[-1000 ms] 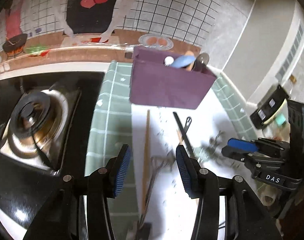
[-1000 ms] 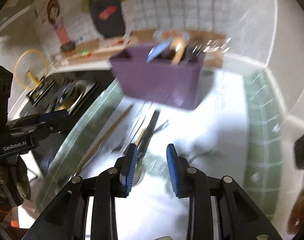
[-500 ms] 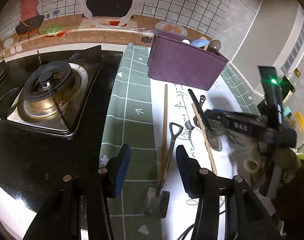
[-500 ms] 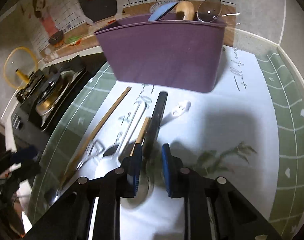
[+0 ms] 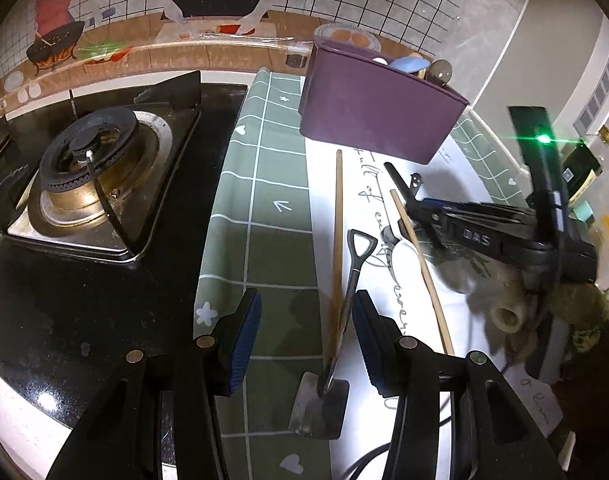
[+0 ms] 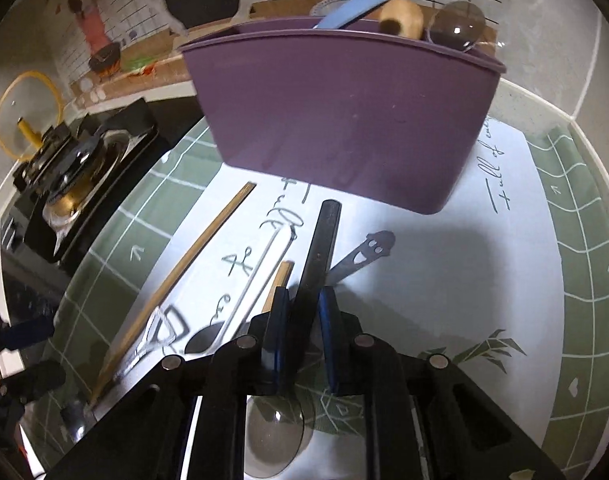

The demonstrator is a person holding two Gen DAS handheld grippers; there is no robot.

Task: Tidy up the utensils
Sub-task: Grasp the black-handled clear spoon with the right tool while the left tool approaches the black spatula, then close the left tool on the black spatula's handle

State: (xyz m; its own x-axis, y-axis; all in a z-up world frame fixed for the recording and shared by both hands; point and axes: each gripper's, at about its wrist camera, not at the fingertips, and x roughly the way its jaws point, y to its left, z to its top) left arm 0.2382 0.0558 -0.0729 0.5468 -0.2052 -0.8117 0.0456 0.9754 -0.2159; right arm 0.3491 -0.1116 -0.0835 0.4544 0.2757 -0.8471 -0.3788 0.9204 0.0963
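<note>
A purple utensil holder [image 5: 376, 112] [image 6: 344, 120] with several utensils in it stands at the back of a white mat. In front of it lie a black-handled spoon [image 6: 324, 236], two wooden chopsticks [image 5: 338, 220] [image 5: 420, 264], a shovel-shaped spoon [image 5: 356, 264] and a smiley-handled utensil [image 6: 364, 254]. My right gripper [image 6: 304, 320] is closing; the black handle fills the gap between its blue pads. My left gripper [image 5: 306, 332] hangs open over the shovel spoon and the left chopstick, touching neither.
A gas stove [image 5: 92, 172] on a black hob fills the left. A green checked mat [image 5: 264, 200] lies under the white one. A tiled wall runs behind the holder. A gloved hand [image 5: 504, 312] carries the right gripper at the right.
The right gripper came down over the black-handled spoon and narrowed its jaws around the handle. The left gripper sank a little toward the shovel spoon, still open.
</note>
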